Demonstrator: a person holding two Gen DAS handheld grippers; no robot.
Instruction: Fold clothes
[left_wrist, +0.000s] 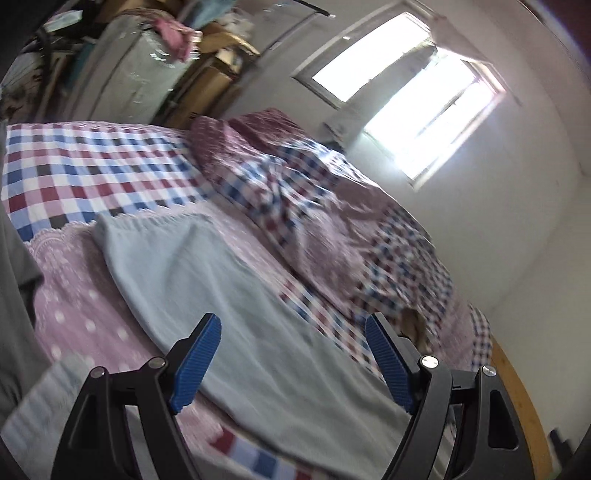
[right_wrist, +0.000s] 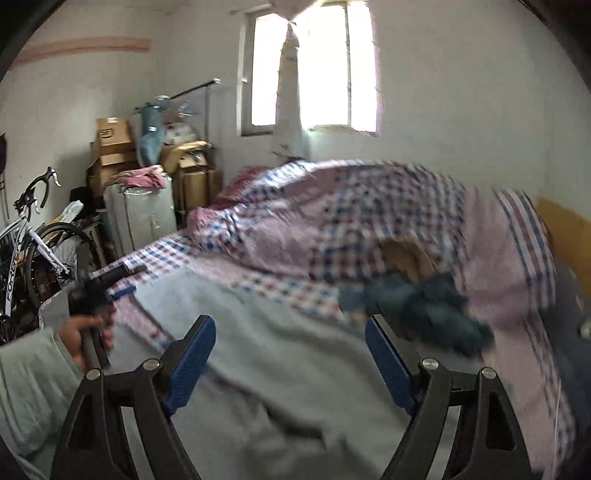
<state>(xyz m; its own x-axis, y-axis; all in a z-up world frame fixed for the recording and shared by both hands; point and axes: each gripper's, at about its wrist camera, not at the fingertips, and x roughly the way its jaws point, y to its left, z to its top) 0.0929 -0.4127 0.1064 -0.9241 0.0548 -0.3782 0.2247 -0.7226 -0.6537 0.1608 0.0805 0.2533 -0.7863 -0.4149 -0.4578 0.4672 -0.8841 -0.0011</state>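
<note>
We see a small bedroom with white walls and a bright window (right_wrist: 314, 70) behind the bed (left_wrist: 85, 170), which wears a checked cover in red, blue and white with a pink dotted panel. A rumpled quilt (left_wrist: 332, 206) in the same checks is heaped along the far side of the bed, under the window. In the corner stand cardboard boxes (right_wrist: 112, 146), a wrapped grey bundle (right_wrist: 142, 218) with a pink cloth on top, and a white bicycle (right_wrist: 26, 240) against the wall.

The garment (left_wrist: 229, 291), pale blue-grey and soft, lies spread flat on the bed in front of us, one straight edge toward the checked part and the rest running down beneath both cameras. In the right wrist view a dark blue-green cloth (right_wrist: 421, 310), blurred, lies on the bed just beyond the garment, near the quilt.

Our left tongs (left_wrist: 293, 360) hang just above the garment, their blue pads (left_wrist: 195, 365) spread wide with nothing between them. Our right tongs (right_wrist: 290, 363) are likewise spread wide over the garment, holding nothing. From the right wrist we also see the left hand (right_wrist: 86, 338) in a pale green sleeve (right_wrist: 33, 387) gripping the black handle of its tool at the near left edge of the bed. Both views are smeared by motion.
</note>
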